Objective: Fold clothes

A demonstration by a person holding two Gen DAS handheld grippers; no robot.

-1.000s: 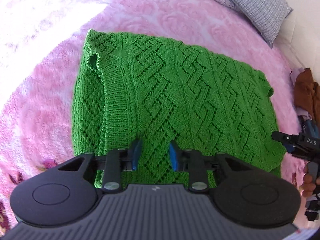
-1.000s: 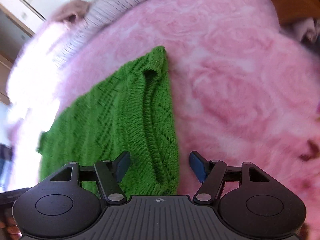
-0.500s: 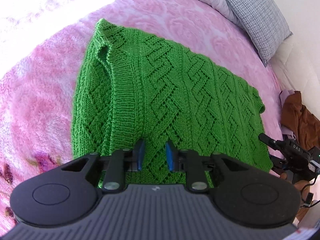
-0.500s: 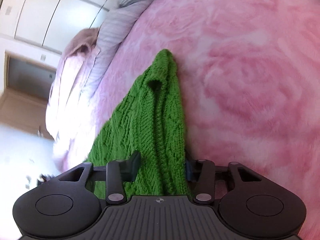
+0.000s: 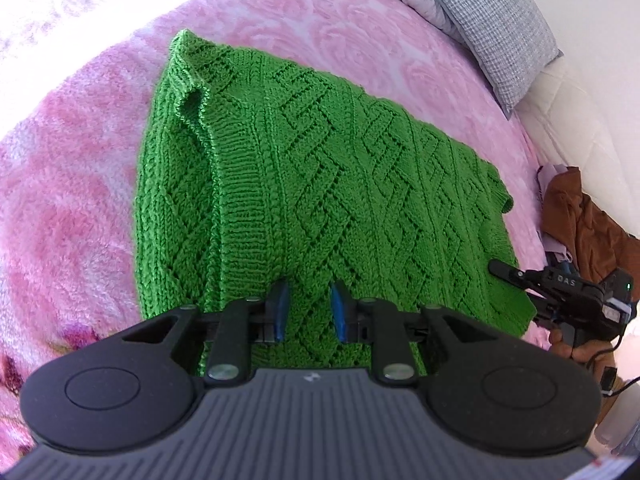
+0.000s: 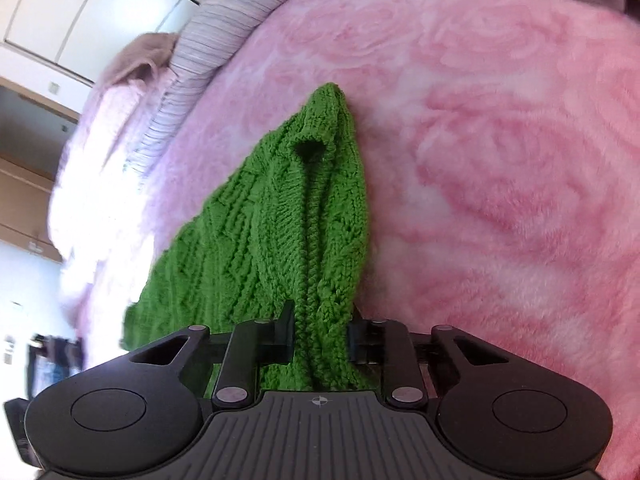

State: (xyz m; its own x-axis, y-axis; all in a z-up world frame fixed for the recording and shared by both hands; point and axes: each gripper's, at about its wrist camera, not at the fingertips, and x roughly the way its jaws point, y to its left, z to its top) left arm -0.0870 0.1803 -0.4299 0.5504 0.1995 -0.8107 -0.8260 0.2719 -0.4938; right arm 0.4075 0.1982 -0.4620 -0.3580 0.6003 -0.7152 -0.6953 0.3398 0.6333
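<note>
Gripping the green knit sweater (image 5: 320, 184) at its near edge with both tools, you look set up for a two-point lift. The sweater lies spread flat on the pink rose-patterned blanket (image 5: 72, 216), collar end away from you on the left wrist view, one side already turned in along a ribbed band.

Your right gripper (image 6: 322, 332) has just been closing, and now its jaws are clamped on a bunched ridge of the knit at the corner; the fabric stands up thick between the pads, so that hold looks solid. From the left wrist view you can see that same tool (image 5: 560, 292) sitting at the sweater's far corner, well apart from the left one, which spreads the two holds across the hem.

Your left gripper (image 5: 308, 312) has its blue pads (image 5: 280, 310) drawn close together with knit showing in the narrow gap. Whether they truly pinch the fabric or just sit over it, I cannot tell from here.

Two grips along one edge make sense: a loose, stretchy knit sags if you carry it from a single point. Judging by the layout, the next fold probably takes this near edge up toward the collar.

A grey checked pillow (image 5: 496, 20) and a brown garment (image 5: 580, 220) sit off to the side.
</note>
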